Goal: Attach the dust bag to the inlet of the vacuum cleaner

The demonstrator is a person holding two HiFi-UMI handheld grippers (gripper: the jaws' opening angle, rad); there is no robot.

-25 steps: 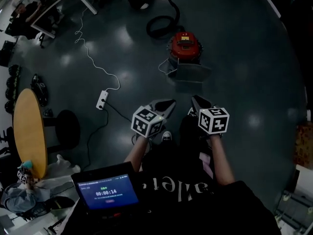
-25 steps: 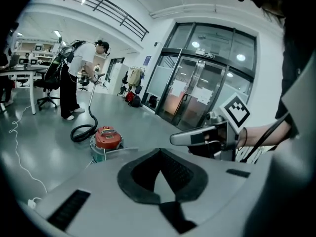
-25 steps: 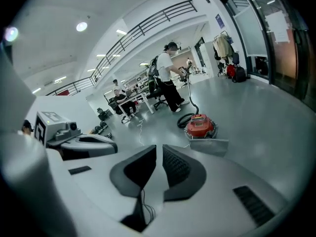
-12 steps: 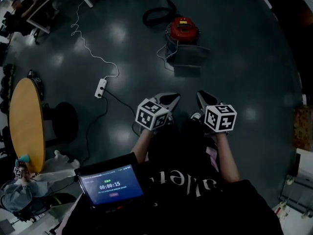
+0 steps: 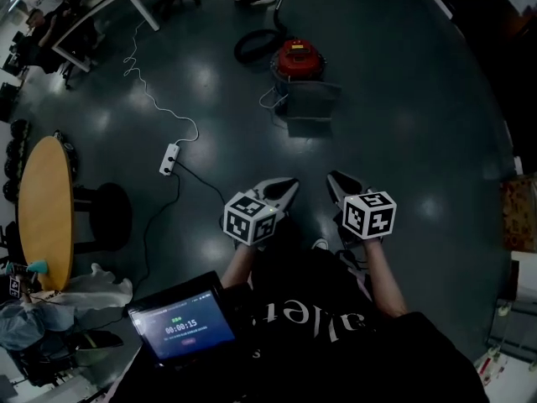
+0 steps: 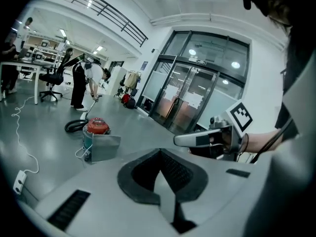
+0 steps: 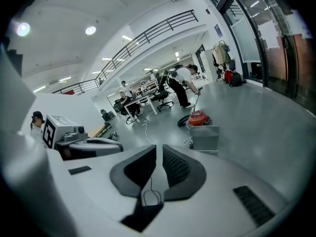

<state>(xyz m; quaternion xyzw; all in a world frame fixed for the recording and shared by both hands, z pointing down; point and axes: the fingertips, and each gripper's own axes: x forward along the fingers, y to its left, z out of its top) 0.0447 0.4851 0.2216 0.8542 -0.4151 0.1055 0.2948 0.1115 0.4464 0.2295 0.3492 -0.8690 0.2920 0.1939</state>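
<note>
The red vacuum cleaner (image 5: pixel 299 60) stands on the dark floor far ahead, with its black hose (image 5: pixel 252 44) coiled beside it. The grey dust bag (image 5: pixel 312 107) stands upright against its near side. Both also show in the left gripper view as the vacuum (image 6: pixel 96 127) and bag (image 6: pixel 103 148), and in the right gripper view as the vacuum (image 7: pixel 199 118) and bag (image 7: pixel 205 138). My left gripper (image 5: pixel 281 189) is shut and empty. My right gripper (image 5: pixel 340 183) has its pads almost together with only a thin slit, nothing between. Both are held side by side, well short of the bag.
A white power strip (image 5: pixel 169 159) and its cable lie on the floor to the left. A round wooden table (image 5: pixel 42 212) stands at the far left, desks and chairs (image 5: pixel 92 15) beyond it. A tablet (image 5: pixel 186 327) hangs at the person's chest. People stand past the vacuum (image 6: pixel 79 85).
The person has shifted over the floor, carrying both grippers along side by side. Vacuum and bag have not moved, and both sets of jaws look the same.
</note>
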